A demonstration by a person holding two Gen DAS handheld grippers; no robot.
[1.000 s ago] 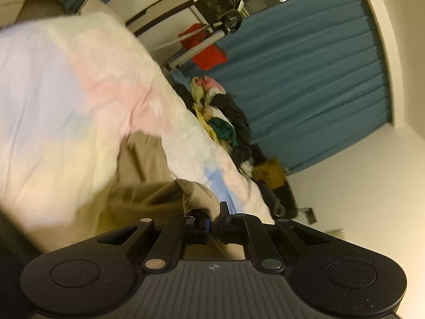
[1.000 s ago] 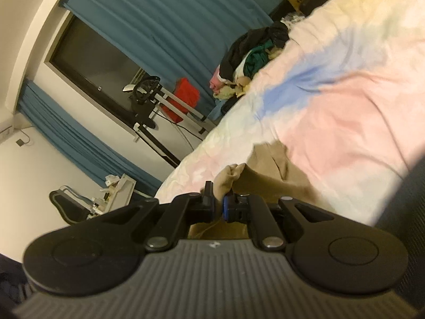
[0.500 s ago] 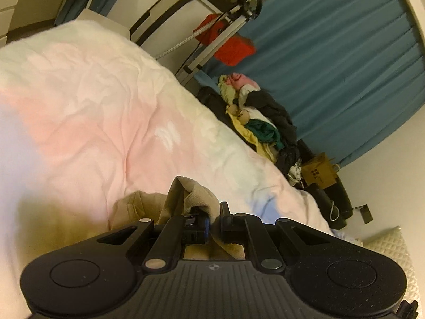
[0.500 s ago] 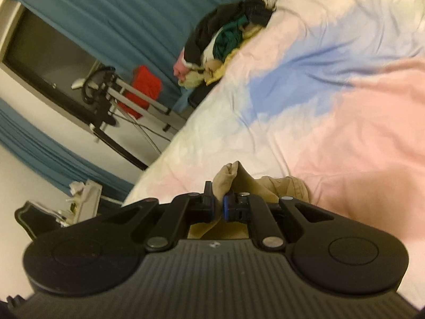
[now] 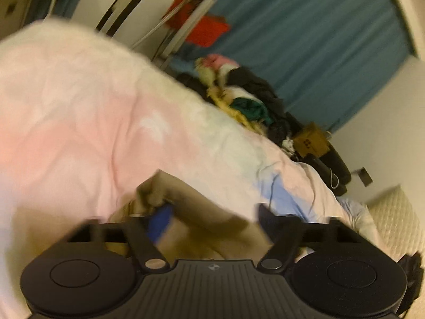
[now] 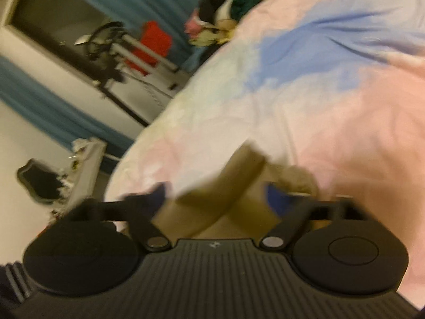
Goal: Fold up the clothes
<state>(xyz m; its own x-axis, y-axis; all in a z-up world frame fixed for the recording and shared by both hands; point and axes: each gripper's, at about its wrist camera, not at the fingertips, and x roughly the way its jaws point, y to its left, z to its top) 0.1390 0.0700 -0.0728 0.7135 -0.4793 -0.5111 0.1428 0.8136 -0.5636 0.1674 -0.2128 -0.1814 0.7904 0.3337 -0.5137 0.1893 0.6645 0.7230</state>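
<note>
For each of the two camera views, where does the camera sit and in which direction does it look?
Left wrist: sits on the left gripper, looks along its open fingers over the tan garment and pastel bedspread toward the clothes pile and blue curtain; only the gripper shows.
Right wrist: sits on the right gripper, looks over the tan garment and bedspread toward the clothes pile; only the open gripper shows.
Shared: garment, bedspread, pile, curtain, red item.
</note>
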